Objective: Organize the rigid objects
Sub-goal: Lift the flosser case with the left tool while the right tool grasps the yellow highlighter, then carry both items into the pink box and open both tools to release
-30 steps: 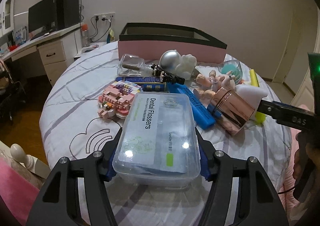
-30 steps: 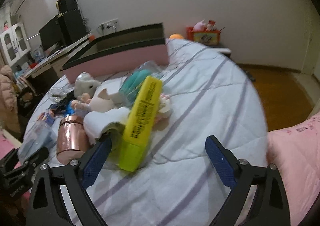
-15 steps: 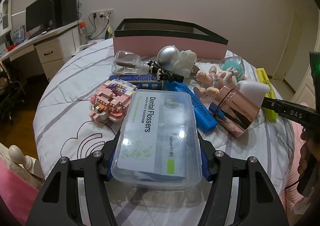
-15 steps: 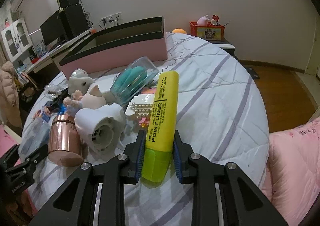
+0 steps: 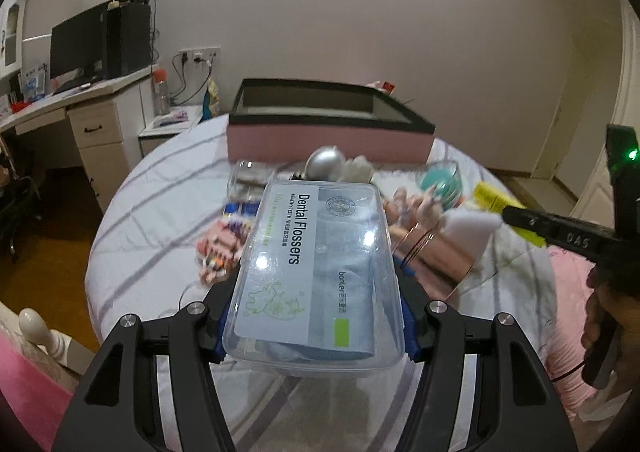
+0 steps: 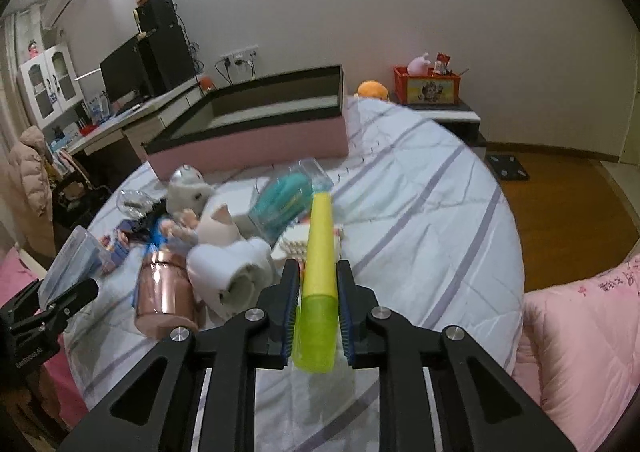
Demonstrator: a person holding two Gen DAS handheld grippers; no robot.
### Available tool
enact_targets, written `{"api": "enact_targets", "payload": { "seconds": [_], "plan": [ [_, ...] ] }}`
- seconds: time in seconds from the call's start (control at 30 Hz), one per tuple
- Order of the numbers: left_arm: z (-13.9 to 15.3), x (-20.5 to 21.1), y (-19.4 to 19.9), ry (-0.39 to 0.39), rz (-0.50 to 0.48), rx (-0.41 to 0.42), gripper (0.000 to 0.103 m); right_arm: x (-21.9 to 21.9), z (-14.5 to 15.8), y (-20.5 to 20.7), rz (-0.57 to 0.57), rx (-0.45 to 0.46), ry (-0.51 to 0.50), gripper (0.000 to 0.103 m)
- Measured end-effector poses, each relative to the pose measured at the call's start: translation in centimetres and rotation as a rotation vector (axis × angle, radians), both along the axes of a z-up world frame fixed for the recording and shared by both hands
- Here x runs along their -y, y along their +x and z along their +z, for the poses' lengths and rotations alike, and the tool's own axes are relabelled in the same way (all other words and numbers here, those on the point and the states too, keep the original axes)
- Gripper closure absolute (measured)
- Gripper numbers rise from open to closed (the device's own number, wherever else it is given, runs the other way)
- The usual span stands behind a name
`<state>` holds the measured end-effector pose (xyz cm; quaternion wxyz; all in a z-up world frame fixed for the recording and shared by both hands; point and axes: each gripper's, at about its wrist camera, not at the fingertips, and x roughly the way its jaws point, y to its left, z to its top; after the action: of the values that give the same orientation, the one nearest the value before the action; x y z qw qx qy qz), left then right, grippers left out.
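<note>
Both loads lifted off the bed: left gripper [image 5: 316, 328] clamps the flosser box [image 5: 316, 280], right gripper [image 6: 318, 302] pinches the highlighter [image 6: 318, 264]. Carry step; next, the far pink box [image 6: 256, 139].

Dim, warm indoor light; fisheye-bent edges, clutter seemingly motion-blurred, glare top left.

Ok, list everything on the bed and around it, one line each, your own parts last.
floss box: one, clear, in left gripper.
highlighter: one, yellow, in right gripper.
storage box: one, pink with black rim, far side of bed.
cup: one, copper, lying in the pile.
toy pig: one, pale pink, in the pile.
case: one, clear with teal inside, before the storage box.
bed: one, white with purple stripes.
left gripper: shut on floss box.
right gripper: shut on highlighter.
</note>
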<state>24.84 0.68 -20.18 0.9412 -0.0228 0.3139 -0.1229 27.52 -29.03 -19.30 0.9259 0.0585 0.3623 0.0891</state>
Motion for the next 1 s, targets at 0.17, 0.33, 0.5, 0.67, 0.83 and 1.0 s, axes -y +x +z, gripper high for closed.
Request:
{"api": "enact_targets", "payload": {
  "seconds": [0.17,0.33,0.5,0.67,0.83,1.0],
  "plan": [
    [1.5,0.4,0.4,0.008,-0.013,0.031,0.041,-0.2,0.6,0.5,0.022,0.015,0.005,0.085],
    [3.2,1.0,1.7,0.018,-0.026,0.063,0.04,-1.1,1.7,1.3,0.053,0.039,-0.029,0.085],
    [4.5,1.6,4.1,0.02,-0.035,0.07,0.04,-1.9,3.1,2.6,0.078,0.072,-0.081,0.085],
    [5.4,2.1,6.2,0.01,-0.052,0.076,0.04,-2.5,5.1,4.1,0.103,0.116,-0.112,0.086],
    [6.3,2.7,8.1,0.014,-0.054,0.085,0.04,-3.7,6.7,5.8,0.131,0.147,-0.148,0.085],
    [7.6,3.2,9.9,0.039,-0.051,0.108,0.04,-5.2,8.6,7.4,0.161,0.19,-0.177,0.085]
  ]
}}
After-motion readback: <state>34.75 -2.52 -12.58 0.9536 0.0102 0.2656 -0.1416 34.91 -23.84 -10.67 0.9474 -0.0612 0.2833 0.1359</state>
